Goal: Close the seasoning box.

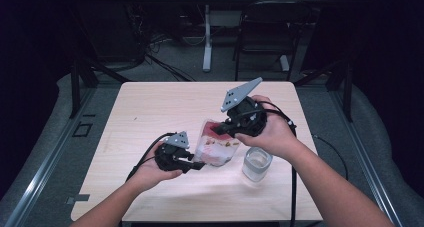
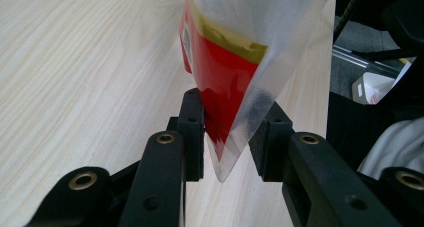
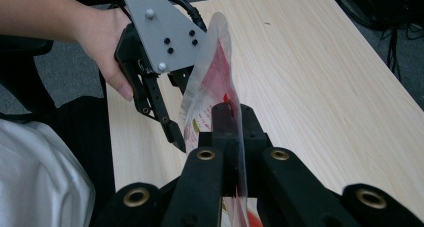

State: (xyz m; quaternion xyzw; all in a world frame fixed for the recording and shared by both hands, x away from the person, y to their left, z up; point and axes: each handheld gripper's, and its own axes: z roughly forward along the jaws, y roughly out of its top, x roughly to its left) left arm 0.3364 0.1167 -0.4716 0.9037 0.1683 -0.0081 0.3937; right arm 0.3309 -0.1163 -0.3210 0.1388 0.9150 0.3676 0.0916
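Two sets of black jaws are working on one pouch, a clear plastic bag with a red and yellow printed panel; the right gripper is clamping its jaws flat on the bag's upper edge, the film pinched tight between the pads in the right gripper view; the left gripper is standing with its jaws partly apart around the bag's lower corner, the near pad touching the red panel and the other pad sitting just beside the clear film, so the jaws are not yet gripping. In the high view the bag is hanging over the middle of the table, between the two hands, its long axis running from the right gripper down and toward the left gripper; the corner is pointing straight into the left jaws, so the coming squeeze is likely turning on that corner staying centred between the pads. Beside the bag, on the right-hand side, a clear glass is standing on the table under the right hand; the left hand is holding its gripper low, near the front edge. What the bag is holding is hard to make out; the glass's contents are not readable either.
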